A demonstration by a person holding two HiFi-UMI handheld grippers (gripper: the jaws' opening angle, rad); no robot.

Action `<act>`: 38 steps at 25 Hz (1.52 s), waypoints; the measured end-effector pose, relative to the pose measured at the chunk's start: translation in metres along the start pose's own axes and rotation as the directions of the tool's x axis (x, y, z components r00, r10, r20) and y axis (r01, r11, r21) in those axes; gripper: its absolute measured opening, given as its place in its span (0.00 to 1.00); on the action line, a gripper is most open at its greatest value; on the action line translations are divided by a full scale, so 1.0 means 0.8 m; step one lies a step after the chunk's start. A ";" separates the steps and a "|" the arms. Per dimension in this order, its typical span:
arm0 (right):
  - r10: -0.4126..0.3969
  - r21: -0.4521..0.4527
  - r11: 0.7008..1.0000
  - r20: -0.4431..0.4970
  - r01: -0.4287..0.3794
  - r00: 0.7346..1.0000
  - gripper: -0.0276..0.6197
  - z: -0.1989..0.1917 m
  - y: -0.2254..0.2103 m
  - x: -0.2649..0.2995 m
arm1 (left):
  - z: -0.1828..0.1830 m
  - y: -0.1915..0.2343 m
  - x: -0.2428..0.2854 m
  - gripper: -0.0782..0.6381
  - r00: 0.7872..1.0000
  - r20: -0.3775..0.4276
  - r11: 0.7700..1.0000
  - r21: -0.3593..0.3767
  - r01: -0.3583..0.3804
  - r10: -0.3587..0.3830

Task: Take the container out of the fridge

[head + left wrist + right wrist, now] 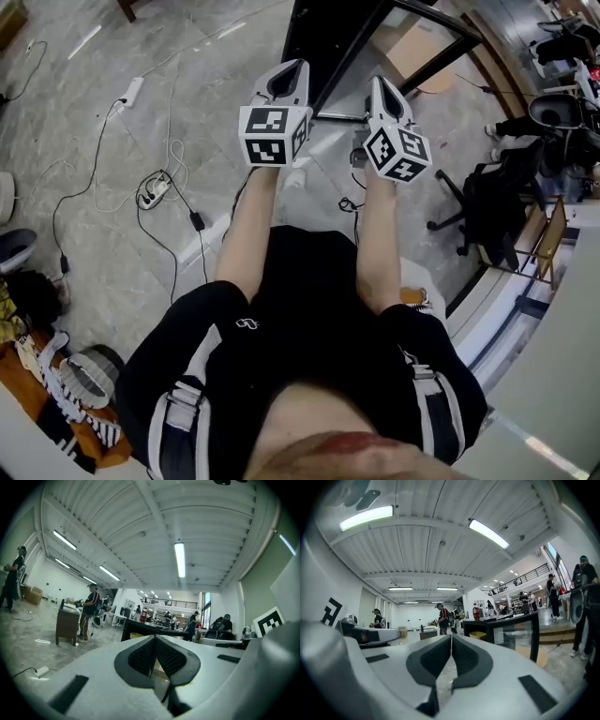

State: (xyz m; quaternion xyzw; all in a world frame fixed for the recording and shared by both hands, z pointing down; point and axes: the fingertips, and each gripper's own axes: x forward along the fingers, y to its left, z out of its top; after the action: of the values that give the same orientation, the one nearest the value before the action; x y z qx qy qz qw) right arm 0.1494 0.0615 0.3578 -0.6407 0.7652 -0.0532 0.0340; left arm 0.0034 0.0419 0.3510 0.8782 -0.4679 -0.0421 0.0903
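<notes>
No container shows in any view. A black-framed, glass-sided cabinet (375,37) stands on the floor just beyond both grippers; it also appears as the black cabinet (506,630) in the right gripper view and the black cabinet (140,629) in the left gripper view. My left gripper (292,66) and right gripper (377,82) are held side by side at arm's length in front of the person's body, pointing toward the cabinet. In its own view the left gripper (155,638) has its jaws pressed together with nothing between them. The right gripper (451,638) is likewise shut and empty.
Cables and a power strip (155,192) lie on the marble floor at the left. A black office chair (487,202) and desks stand at the right. Orange and striped cloth (56,394) lies at lower left. People (89,611) stand by a brown cabinet (67,625) farther off.
</notes>
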 end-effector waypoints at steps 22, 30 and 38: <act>0.009 0.012 1.000 -0.088 -0.008 0.996 0.06 -0.042 -0.075 0.281 | -0.043 0.144 0.238 0.12 0.986 -0.160 0.999 0.007 -0.051 0.052; 0.035 -0.074 0.996 -0.088 -0.041 0.996 0.06 -0.022 -0.112 0.389 | -0.022 0.164 0.356 0.12 0.988 -0.152 0.999 0.039 -0.029 0.034; 0.039 -0.126 0.991 -0.089 -0.051 0.995 0.06 -0.009 -0.135 0.441 | -0.010 0.171 0.411 0.12 0.989 -0.143 0.997 0.073 -0.023 0.033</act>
State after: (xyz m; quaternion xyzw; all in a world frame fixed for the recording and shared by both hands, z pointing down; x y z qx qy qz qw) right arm 0.1918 -0.3038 0.3839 -0.6213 0.7820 -0.0308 -0.0392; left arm 0.0769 -0.3044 0.3893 0.8750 -0.4735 0.0395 0.0933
